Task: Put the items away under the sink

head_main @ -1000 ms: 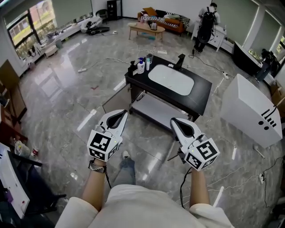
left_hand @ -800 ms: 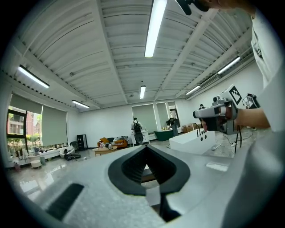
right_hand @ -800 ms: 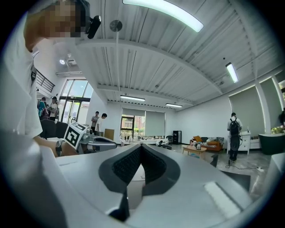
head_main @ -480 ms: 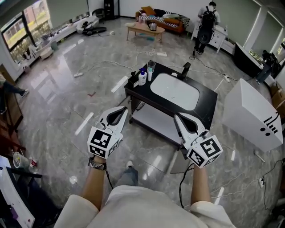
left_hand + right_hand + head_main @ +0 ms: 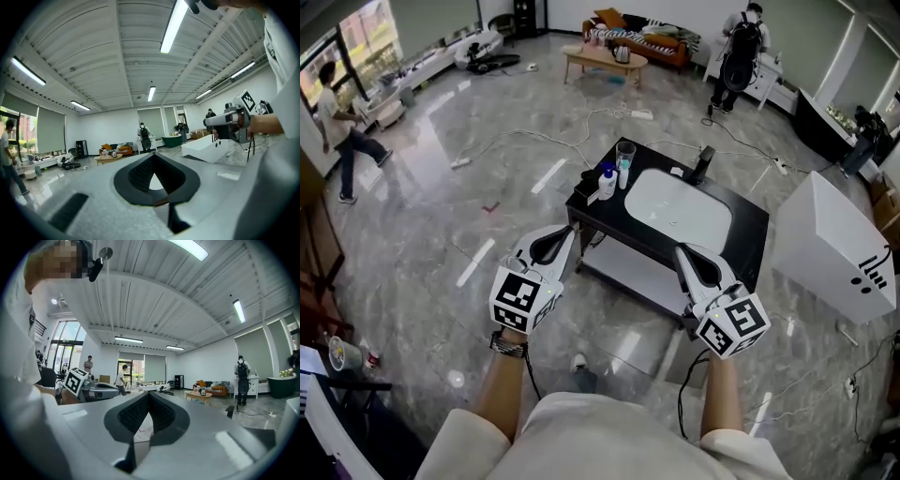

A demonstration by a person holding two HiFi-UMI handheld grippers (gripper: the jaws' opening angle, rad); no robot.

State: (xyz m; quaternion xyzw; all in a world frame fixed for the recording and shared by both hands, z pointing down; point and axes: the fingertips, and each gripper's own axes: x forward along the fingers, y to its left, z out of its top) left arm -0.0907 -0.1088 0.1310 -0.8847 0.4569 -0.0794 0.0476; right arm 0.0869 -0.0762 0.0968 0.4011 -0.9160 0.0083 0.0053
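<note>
Facing the sink stand (image 5: 748,223), left gripper (image 5: 570,231) and right gripper (image 5: 680,250) hover closed, empty; careless reaching could topple the bottles (image 5: 607,183).

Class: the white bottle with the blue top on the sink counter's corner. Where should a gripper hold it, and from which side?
I'd grip the white bottle across its body, below the blue top, coming from the near edge of the counter. It stands upright, and the clear cup crowds its far side. The left gripper is nearer; its jaws are together now.

the left gripper (image 5: 563,236) and right gripper (image 5: 683,254) hover near the black sink stand (image 5: 750,221), bottles (image 5: 607,182) on its corner.
</note>
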